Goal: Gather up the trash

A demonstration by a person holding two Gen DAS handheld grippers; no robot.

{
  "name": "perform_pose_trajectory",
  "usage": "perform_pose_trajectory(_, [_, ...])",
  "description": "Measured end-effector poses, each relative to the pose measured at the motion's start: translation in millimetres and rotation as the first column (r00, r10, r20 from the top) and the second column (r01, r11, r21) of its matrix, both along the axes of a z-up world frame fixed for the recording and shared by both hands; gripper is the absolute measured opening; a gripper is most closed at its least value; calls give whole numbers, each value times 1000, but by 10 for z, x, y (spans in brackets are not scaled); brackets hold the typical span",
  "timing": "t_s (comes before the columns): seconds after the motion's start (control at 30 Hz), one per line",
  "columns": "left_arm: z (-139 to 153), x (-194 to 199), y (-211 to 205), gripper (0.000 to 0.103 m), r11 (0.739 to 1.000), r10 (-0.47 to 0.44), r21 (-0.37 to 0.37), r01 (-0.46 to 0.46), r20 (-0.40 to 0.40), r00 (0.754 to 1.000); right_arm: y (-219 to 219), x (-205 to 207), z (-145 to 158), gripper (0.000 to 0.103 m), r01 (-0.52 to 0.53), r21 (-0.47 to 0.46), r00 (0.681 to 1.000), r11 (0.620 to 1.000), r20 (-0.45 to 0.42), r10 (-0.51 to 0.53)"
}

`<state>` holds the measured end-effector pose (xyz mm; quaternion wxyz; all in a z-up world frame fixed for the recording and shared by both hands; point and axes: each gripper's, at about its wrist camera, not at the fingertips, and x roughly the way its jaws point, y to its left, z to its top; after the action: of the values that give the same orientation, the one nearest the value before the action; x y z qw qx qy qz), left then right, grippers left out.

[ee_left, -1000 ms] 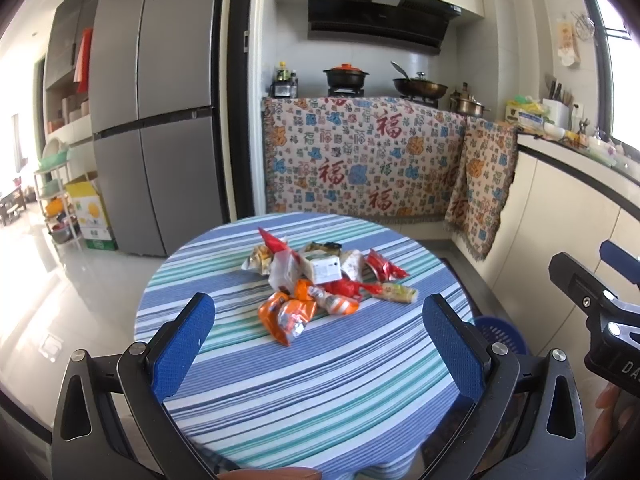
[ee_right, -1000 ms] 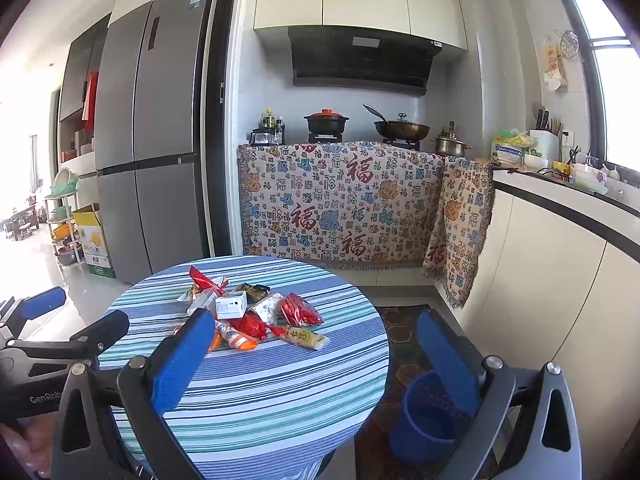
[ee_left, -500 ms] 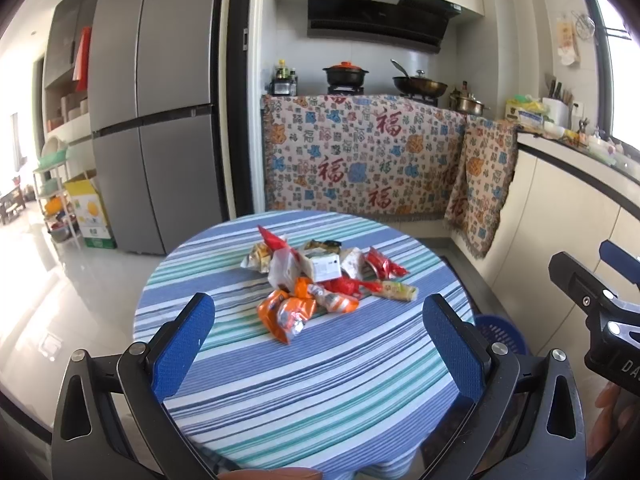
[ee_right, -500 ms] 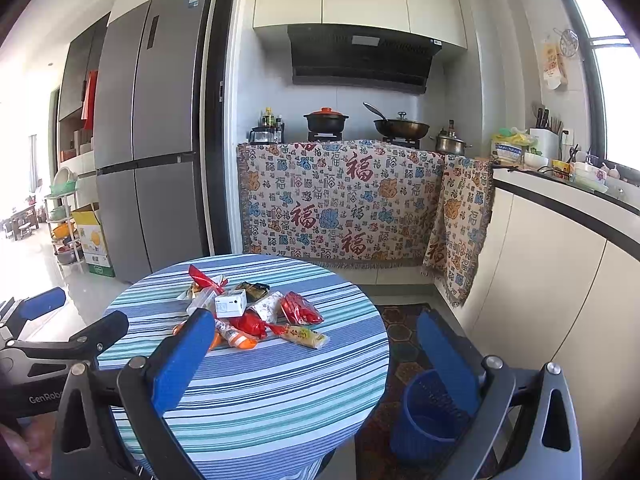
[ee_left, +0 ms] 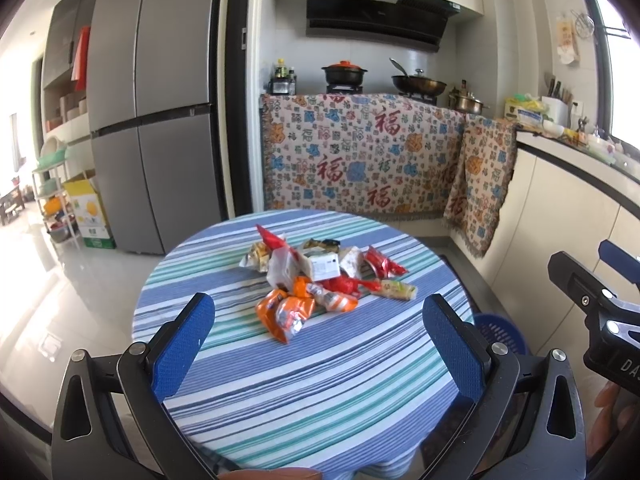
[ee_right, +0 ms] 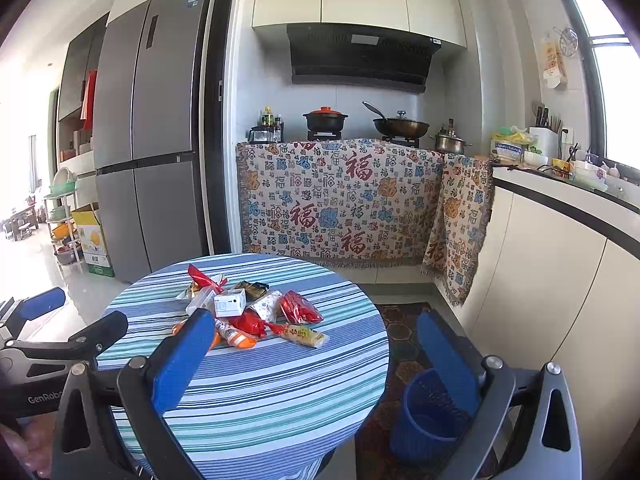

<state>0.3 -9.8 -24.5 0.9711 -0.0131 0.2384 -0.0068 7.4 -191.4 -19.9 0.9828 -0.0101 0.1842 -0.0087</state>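
Note:
A pile of snack wrappers (ee_left: 316,276) lies in the middle of a round table with a blue striped cloth (ee_left: 320,380); it also shows in the right wrist view (ee_right: 248,312). An orange packet (ee_left: 284,312) lies nearest me, a white box (ee_left: 325,266) on top. My left gripper (ee_left: 318,340) is open and empty, short of the pile above the table's near half. My right gripper (ee_right: 316,352) is open and empty, at the table's right edge. A blue mesh bin (ee_right: 428,412) stands on the floor right of the table.
A grey fridge (ee_left: 152,120) stands behind the table on the left. A counter draped with patterned cloth (ee_left: 360,160) holds pots at the back. White cabinets (ee_right: 560,280) run along the right. A patterned rug (ee_right: 400,328) lies under the bin.

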Motion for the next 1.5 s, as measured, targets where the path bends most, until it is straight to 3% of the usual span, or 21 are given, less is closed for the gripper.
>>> perform_pose_trajectory(1.2, [-10, -58, -109, 103, 1000, -7, 0, 7, -25, 1000, 3, 22, -76, 103, 9, 5, 1000, 1000, -6, -8])
perform_pose_trajectory(1.5, [-193, 148, 180, 103, 1000, 26, -15, -28, -100, 995, -22, 90, -133, 103, 6, 15, 1000, 1000, -18, -6])
